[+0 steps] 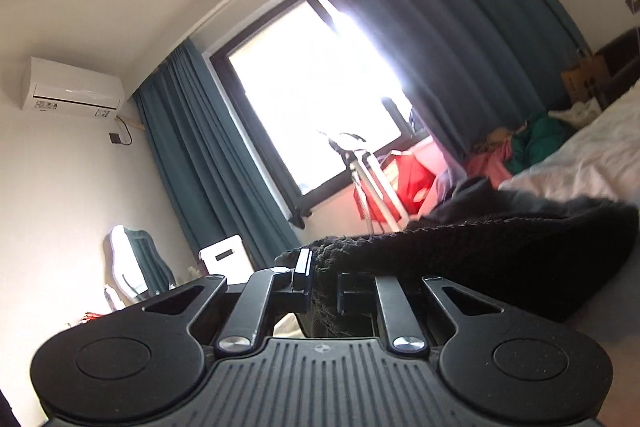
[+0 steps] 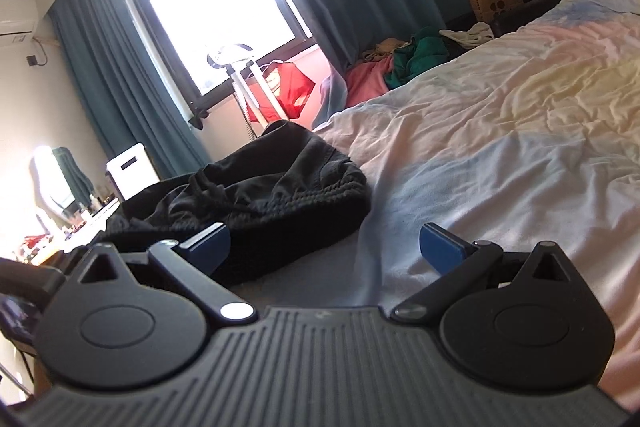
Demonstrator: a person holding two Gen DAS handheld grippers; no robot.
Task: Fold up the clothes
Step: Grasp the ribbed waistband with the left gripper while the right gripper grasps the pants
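One black knit garment (image 2: 256,195), bunched on the bed (image 2: 500,147) at its window-side edge: left gripper (image 1: 323,283) clamped on its near hem, right gripper (image 2: 324,247) spread empty, garment lying ahead-left of it.

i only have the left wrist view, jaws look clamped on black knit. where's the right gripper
Observer: The right gripper is low over the bed, jaws wide apart, holding nothing.
Operator: is it touching the garment
Observer: Its left finger sits at the near edge of the black knit garment; actual contact I cannot tell.
Operator: how does the garment lie
Observer: Bunched in a loose heap, not spread flat, with no visible fold made yet.
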